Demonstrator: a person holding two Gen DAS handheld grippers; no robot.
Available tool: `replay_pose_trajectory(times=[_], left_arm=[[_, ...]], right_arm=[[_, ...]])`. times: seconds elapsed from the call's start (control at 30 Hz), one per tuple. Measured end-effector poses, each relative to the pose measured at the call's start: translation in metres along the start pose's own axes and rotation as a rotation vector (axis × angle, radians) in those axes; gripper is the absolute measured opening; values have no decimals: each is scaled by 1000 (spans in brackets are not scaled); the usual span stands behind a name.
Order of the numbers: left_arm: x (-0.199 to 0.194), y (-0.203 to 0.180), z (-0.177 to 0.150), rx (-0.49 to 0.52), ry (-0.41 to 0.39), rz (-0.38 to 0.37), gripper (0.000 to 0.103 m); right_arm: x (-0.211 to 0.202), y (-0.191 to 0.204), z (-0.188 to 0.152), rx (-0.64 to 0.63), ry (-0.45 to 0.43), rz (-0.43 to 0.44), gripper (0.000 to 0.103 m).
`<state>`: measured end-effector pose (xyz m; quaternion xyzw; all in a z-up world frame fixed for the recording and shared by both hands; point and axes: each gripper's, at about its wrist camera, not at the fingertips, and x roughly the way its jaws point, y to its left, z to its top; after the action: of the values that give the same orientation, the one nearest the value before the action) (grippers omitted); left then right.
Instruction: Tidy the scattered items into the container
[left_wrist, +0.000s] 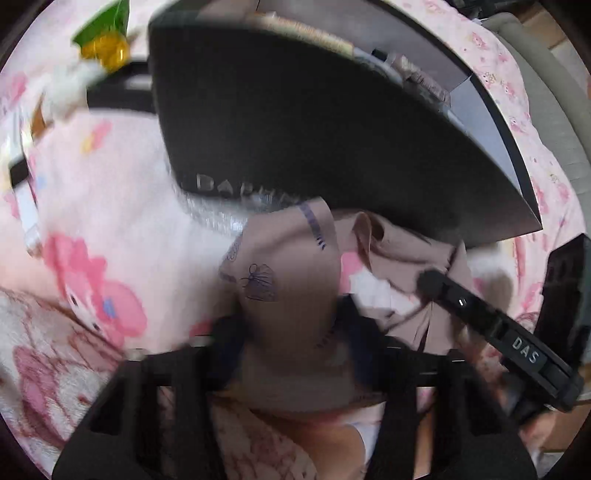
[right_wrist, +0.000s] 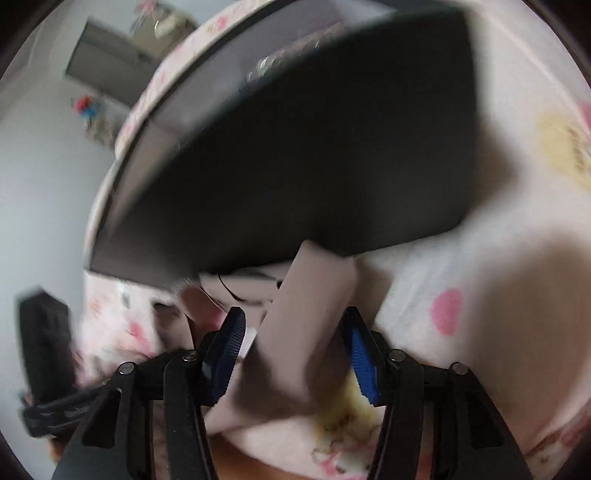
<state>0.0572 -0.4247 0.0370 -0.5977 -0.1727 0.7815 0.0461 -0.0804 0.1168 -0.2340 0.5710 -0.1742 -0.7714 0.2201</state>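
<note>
Currently both tongs, left tongs (left_wrist: 291, 332) and right tongs (right_wrist: 295, 354), stand apart astride the beige cloth (left_wrist: 291, 295) on the bed beside the black box (left_wrist: 295, 129); next: clamp, lift into box.

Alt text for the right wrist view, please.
A beige printed cloth stands between the right gripper's blue-padded fingers, just in front of a dark grey box. Everything lies on a pink cartoon-print blanket; the image is motion-blurred.
</note>
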Motion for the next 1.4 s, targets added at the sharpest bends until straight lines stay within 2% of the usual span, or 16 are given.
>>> replay_pose_trajectory(times=[0.03, 0.23, 0.33, 0.5, 0.57, 0.63, 0.77, 0.8, 0.87, 0.9, 0.93, 1.07, 1.17, 1.3, 1.33, 1.4], left_arm=[[-6, -2, 1, 5, -29, -22, 30], [-60, -13, 6, 80, -195, -20, 33], [-55, -5, 11, 81, -144, 13, 48], [-42, 19, -1, 12, -47, 5, 52], [-43, 21, -2, 14, -47, 5, 52], [-40, 21, -2, 11, -38, 13, 55], [-21, 32, -7, -24, -41, 44, 49], [-15, 33, -7, -32, -23, 50, 49], [-19, 29, -7, -19, -39, 23, 45], [-21, 28, -8, -6, -40, -10, 23], [-22, 28, -10, -2, -36, -38, 9], [-34, 27, -18, 23, -73, -85, 8], [-35, 28, -21, 11, -68, -93, 9], [-42, 37, -24, -46, -89, -111, 18], [-44, 40, -25, -68, -101, -118, 38], [-48, 49, -27, -129, -122, -130, 62]], right_arm=[[-3, 1, -1, -3, 5, 36, 5], [-68, 16, -34, -31, -81, 180, 3], [-82, 20, -50, -54, -90, 130, 4], [-81, -1, -43, -16, -73, -33, 5], [-84, 3, -35, -28, -89, 2, 15], [-75, 15, -23, -60, -92, 6, 55], [-30, 25, -8, -81, -21, 17, 63], [-15, 24, -7, -70, 14, 5, 63], [6, 26, -9, -94, 69, 13, 33], [7, 28, -13, -108, 73, 14, 8], [4, 28, -16, -113, 59, 22, 6], [-37, 24, -17, -133, -70, 25, 3], [-53, 10, -16, -114, -74, -4, 3], [-58, -6, -13, -56, -59, -105, 4], [-63, -7, -12, -59, -69, -106, 6], [-67, -6, -14, -59, -96, -93, 10]])
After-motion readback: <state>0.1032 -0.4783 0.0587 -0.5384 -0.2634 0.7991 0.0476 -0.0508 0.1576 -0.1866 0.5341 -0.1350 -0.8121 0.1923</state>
